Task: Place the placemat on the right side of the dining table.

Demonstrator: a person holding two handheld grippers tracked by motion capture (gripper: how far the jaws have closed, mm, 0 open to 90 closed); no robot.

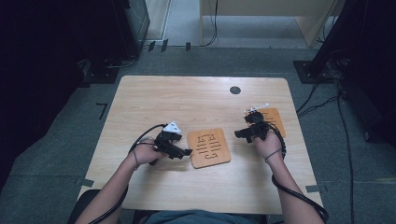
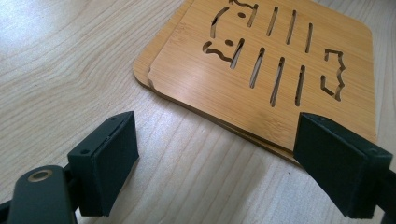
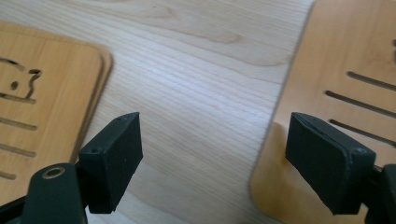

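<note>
The work in hand looks like gathering slotted wooden mats on a table (image 1: 140, 98). Two of them lie as a stack (image 1: 209, 147) near the middle, one on the other and slightly offset, so the lower one's edge peeks out along one side in both gripper views. The left gripper (image 1: 187, 151) sits just beside that stack, its jaws wide apart with nothing between them; in the left gripper view the stack (image 2: 261, 70) lies ahead and to the right of the jaws, with its near edge running slantwise across the tool's line, and the right jaw already stands over the near corner while the left jaw stands over bare wood. A third mat (image 1: 274, 119) lies apart, under and just behind the right gripper (image 1: 240, 134). That gripper's jaws are also spread and hold nothing; in the right gripper view the single mat (image 3: 336, 60) lies to the right with its rounded near corner under the right jaw, and the stack (image 3: 46, 116) is off to the left, bare table between them. The right hand is plainly the nearer one to the single mat. For a pinch, I judge the tool must turn towards that mat's edge, one jaw above and one below, since the mat lies flat. No container is on the table.
</note>
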